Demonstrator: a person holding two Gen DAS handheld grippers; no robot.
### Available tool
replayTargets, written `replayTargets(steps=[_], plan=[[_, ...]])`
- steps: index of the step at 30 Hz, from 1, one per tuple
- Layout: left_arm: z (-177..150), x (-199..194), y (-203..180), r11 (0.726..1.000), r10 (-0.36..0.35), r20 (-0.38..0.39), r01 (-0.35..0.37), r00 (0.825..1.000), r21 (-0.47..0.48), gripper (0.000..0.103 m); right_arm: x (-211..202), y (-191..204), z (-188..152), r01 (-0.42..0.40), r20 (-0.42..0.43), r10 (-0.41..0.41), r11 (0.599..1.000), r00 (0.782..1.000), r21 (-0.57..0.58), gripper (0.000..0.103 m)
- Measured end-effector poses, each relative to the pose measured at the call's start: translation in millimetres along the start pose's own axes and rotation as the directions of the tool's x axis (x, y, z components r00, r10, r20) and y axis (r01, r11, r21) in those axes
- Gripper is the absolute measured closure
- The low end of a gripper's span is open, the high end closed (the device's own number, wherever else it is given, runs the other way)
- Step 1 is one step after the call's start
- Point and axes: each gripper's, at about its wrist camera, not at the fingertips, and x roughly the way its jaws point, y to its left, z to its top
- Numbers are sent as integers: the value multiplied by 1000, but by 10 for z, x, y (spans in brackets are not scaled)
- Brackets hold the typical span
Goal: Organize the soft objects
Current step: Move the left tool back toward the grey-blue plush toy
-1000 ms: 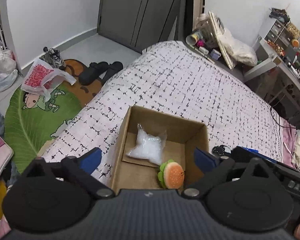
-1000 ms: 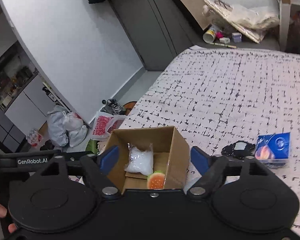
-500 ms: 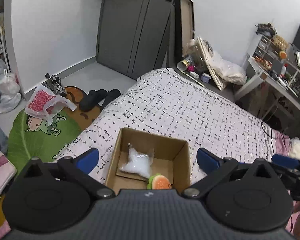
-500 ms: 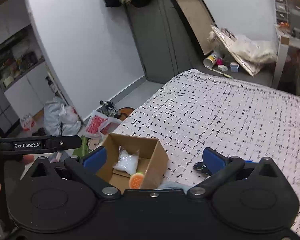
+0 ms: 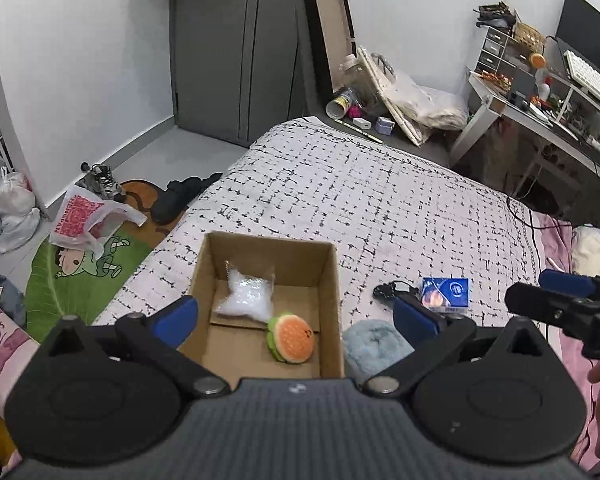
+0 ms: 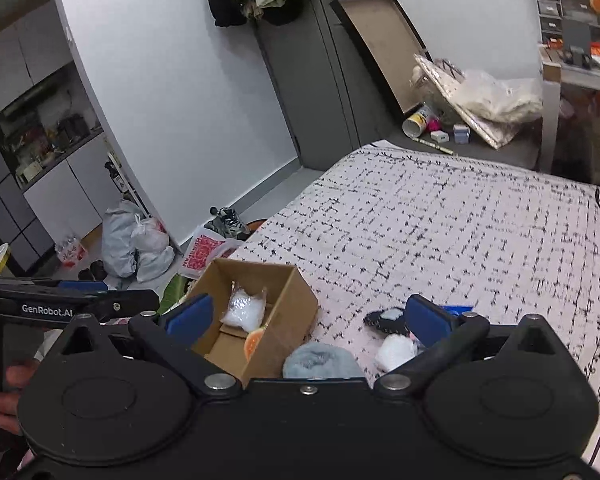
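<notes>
An open cardboard box (image 5: 204,272) stands on the bed and holds a plush burger (image 5: 291,337) and a clear bag of white filling (image 5: 246,298). It also shows in the right wrist view (image 6: 296,300). A light blue fluffy object (image 5: 374,342) lies just right of the box, also in the right wrist view (image 6: 320,362). A white fluffy object (image 6: 396,352) and a small black item (image 6: 382,318) lie beside it. My left gripper (image 5: 294,316) is open and empty above the box. My right gripper (image 6: 308,316) is open and empty above the blue object.
A blue tissue pack (image 5: 446,292) lies on the checked bedspread (image 5: 380,200). Left of the bed the floor has a green rug (image 5: 60,280), bags and shoes. A desk (image 5: 540,120) and clutter stand at the far right.
Both grippers have pulled up and back from the box, so more of the bed shows. The blue fluffy object and tissue pack have come into the left view. Both stay open.
</notes>
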Motion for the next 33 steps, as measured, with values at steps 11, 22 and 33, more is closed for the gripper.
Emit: replayTargets(steps=[11,22,33], plan=[[-135,2,-338,999,-18,-40,17,999,-41,0,-232,-219,-91,-63,-37,62,998,997,-27,0],[-204,93,-678,999,5,-55,-7,999,-34,0,-326,-506,-170,-48,-75,47,999,996,-13,0],[-275,214,-1078,1000,1,-59,-3,998,-31,3,-435,-972,-155,-25,-60,30,996,998,89,0]])
